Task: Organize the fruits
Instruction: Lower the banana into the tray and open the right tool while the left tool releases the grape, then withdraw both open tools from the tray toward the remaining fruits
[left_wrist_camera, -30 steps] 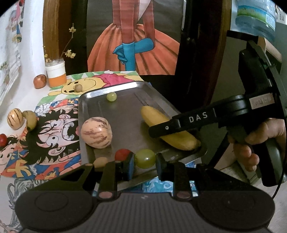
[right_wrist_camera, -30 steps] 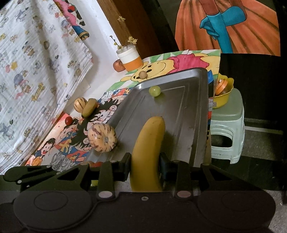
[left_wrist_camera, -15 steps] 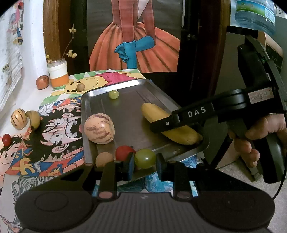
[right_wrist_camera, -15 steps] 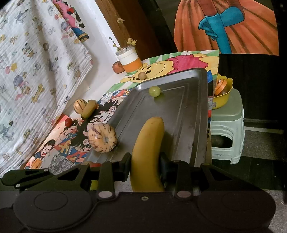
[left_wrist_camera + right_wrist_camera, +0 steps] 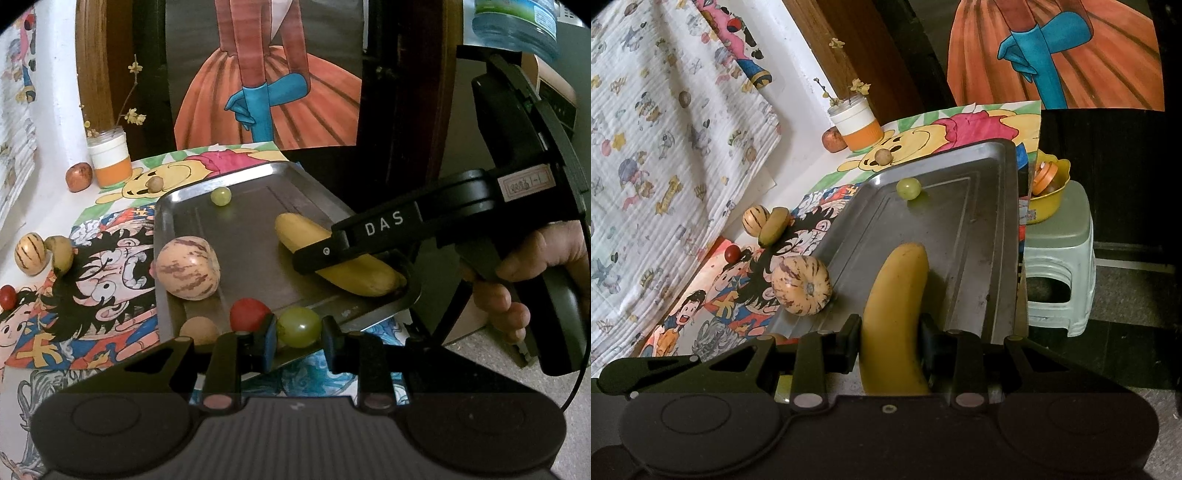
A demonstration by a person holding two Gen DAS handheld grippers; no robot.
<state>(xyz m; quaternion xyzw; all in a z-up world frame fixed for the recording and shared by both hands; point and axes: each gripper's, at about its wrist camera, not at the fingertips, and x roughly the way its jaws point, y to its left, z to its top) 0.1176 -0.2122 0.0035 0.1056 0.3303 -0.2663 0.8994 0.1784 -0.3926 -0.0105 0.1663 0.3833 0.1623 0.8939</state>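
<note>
Between the fingers of the left gripper (image 5: 298, 334) sits a green grape (image 5: 298, 327), pads pressed on both its sides, held at the near rim of the metal tray (image 5: 255, 236). Just left of that grape, touching the left finger, lies a red cherry tomato (image 5: 248, 314); a small tan round fruit (image 5: 198, 329) is next to it at the tray's near left corner. Farther in, a striped pepino melon (image 5: 187, 267) rests against the tray's left wall. A second green grape (image 5: 221, 196) lies alone at the far end.

Right gripper (image 5: 891, 345): clamped on the near end of the banana (image 5: 899, 306), one pad on each flank. The banana lies lengthwise on the tray's right half, its far tip pointing toward the far grape. From the left wrist view, a hand (image 5: 532, 273) grips the right gripper's handle off the tray's right edge.

Outside the tray, on the worktop's (image 5: 48, 206) cartoon mat (image 5: 107, 258): a smaller striped melon (image 5: 30, 253) touching a yellowish fruit (image 5: 61, 254) at left, a small red fruit (image 5: 7, 296) nearer, a brown nut-like ball (image 5: 154, 184) and a reddish fruit (image 5: 78, 177) beside an orange-and-white jar (image 5: 109, 158) at far left.
</note>
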